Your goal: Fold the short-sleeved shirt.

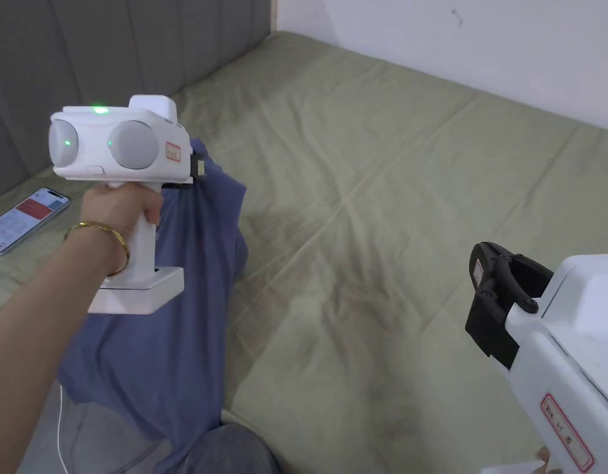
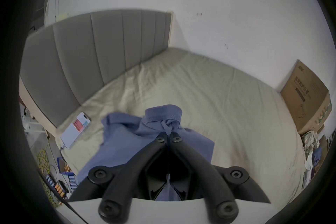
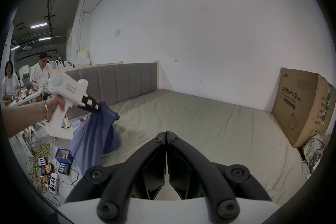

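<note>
Here, one blue shirt (image 1: 173,321) pinched aloft by left tongs (image 2: 169,134), right tongs (image 3: 165,134) pressed together empty, one phone (image 1: 26,219)

In the head view my left gripper (image 1: 200,166) hid the pinched part of the blue shirt (image 1: 191,296), and the shirt's lower end ran off the bottom edge. My right gripper (image 1: 484,290) was cut by the right and bottom edges. The phone (image 1: 26,219) on the bed was clipped at the left edge. The cardboard box (image 3: 301,106) hid part of a plaid cloth (image 3: 313,151).
</note>
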A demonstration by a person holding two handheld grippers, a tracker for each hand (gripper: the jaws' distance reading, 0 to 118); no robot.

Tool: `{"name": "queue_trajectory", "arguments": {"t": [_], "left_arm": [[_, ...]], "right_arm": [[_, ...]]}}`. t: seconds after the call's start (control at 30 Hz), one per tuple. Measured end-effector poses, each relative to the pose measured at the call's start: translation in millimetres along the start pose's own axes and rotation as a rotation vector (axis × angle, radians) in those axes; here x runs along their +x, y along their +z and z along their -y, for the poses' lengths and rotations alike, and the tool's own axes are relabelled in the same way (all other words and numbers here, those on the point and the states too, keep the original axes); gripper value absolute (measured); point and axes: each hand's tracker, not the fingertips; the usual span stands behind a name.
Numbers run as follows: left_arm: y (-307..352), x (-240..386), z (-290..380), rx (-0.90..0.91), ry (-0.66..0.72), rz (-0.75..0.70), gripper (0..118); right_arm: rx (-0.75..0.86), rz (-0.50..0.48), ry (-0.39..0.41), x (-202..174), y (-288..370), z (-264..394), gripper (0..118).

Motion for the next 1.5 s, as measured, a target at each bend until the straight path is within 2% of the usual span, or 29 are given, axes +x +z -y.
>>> {"name": "queue_trajectory", "arguments": {"t": [0.13,0.2,0.23,0.27,0.33,0.4,0.5,0.63,0.73,0.83,0.97,1.17,1.33,1.5], "left_arm": [[59,0,-12,0.066,0.015,0.058,0],[90,6,-17,0.145,-0.017,0.062,0],[108,9,-22,0.17,0.01,0.074,0],[123,11,-30,0.257,0.015,0.113,0],[157,20,-47,0.331,0.044,0.167,0],[190,33,-66,0.407,0.018,0.209,0],[235,62,-96,0.503,-0.051,0.253,0],[273,104,-136,0.581,-0.066,0.377,0],[295,144,-159,0.634,-0.149,0.387,0],[309,182,-179,0.641,-0.137,0.49,0],[309,234,-189,0.641,-0.184,0.545,0],[265,307,-165,0.531,-0.266,0.602,0],[194,360,-104,0.343,-0.401,0.585,0],[115,399,-12,0.105,-0.497,0.545,0]], "right_arm": [[0.018,0.007,-0.011,4,32,2,0],[0.04,0.02,-0.018,6,48,2,0],[0.051,0.03,-0.018,8,57,2,0],[0.057,0.037,-0.018,10,63,2,0],[0.073,0.056,-0.022,15,77,1,0],[0.09,0.079,-0.024,22,90,0,0],[0.128,0.124,-0.031,32,110,-2,0],[0.163,0.2,-0.04,49,135,-5,0],[0.175,0.259,-0.059,63,151,-6,0],[0.192,0.327,-0.063,75,170,-6,0],[0.202,0.404,-0.074,92,191,-3,0],[0.201,0.509,-0.096,112,217,3,0],[0.184,0.562,-0.109,126,225,11,0],[0.161,0.582,-0.142,137,218,19,0]]}}
